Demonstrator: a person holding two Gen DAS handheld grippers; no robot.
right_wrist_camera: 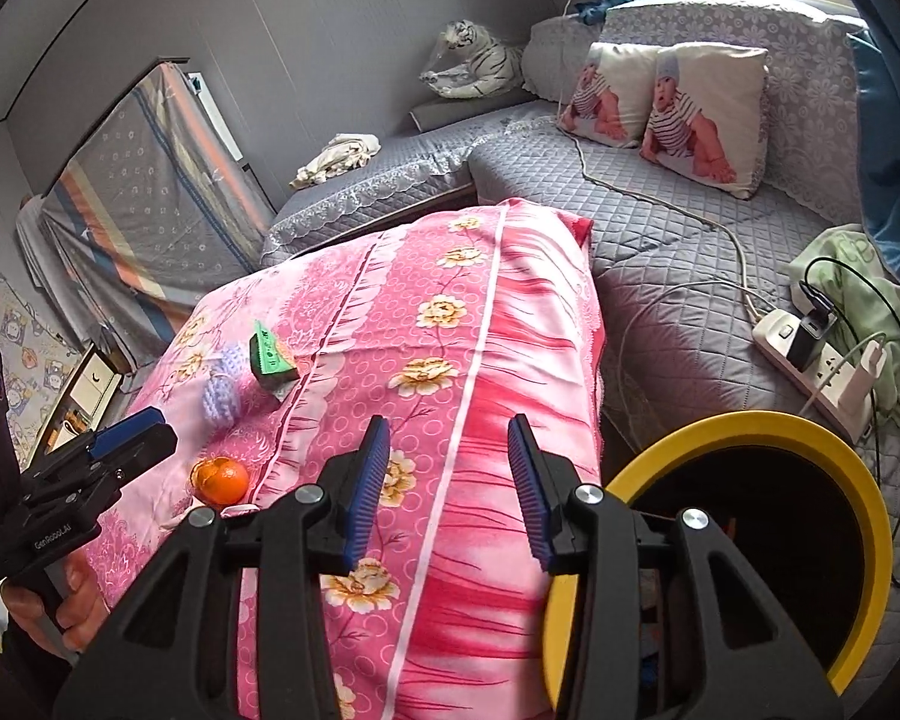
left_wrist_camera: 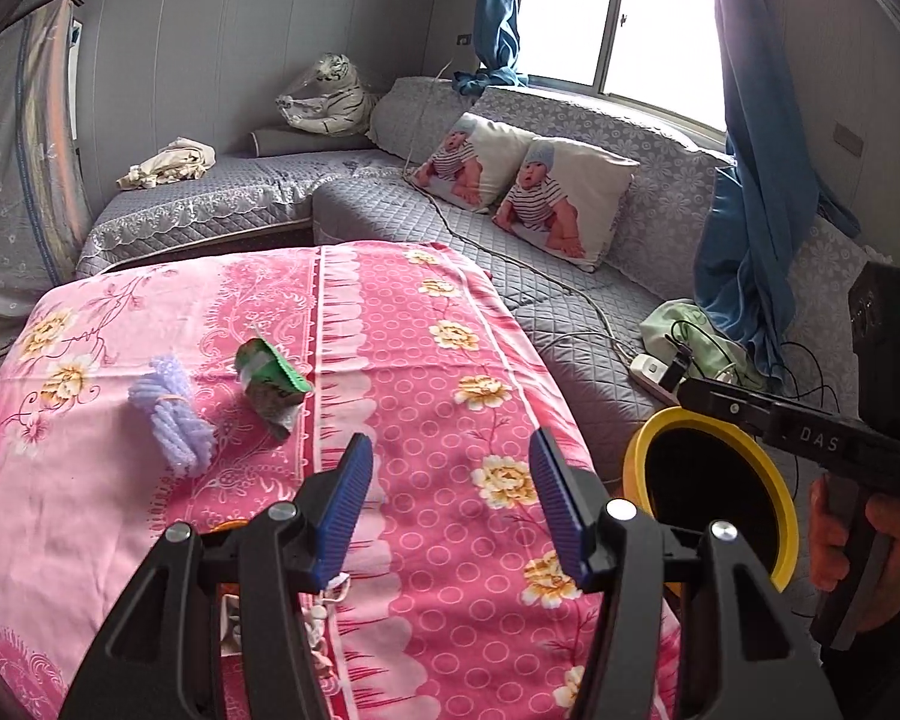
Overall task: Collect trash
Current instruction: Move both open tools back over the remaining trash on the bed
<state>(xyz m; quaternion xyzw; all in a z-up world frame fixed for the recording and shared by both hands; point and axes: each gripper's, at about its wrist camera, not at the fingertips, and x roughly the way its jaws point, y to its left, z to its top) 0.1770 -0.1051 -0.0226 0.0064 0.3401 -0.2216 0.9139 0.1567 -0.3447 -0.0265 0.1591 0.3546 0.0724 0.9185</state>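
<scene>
Your right tool [right_wrist_camera: 447, 489] body reads "DAS" in left view; left tool [left_wrist_camera: 450, 501] reads "GenRobot.AI" in right view. Both tools part open, empty. Green wrapper [left_wrist_camera: 270, 381] on tabletop [left_wrist_camera: 438, 360] beside purple bundle [left_wrist_camera: 171, 414]. Orange peel [right_wrist_camera: 221, 480] clear only in right view. Yellow bin [right_wrist_camera: 810, 438] beside tabletop.

We saw a surface [left_wrist_camera: 426, 324] draped in a pink flowered cloth [right_wrist_camera: 444, 372]. Ahead and left of the left tool [left_wrist_camera: 450, 498] lay a green wrapper [left_wrist_camera: 270, 381], and just left of it a lavender knitted bundle [left_wrist_camera: 171, 417], the two close but apart. Left of the right tool [right_wrist_camera: 447, 483], nearer than those, sat a partly peeled orange [right_wrist_camera: 222, 480] on the cloth.
</scene>
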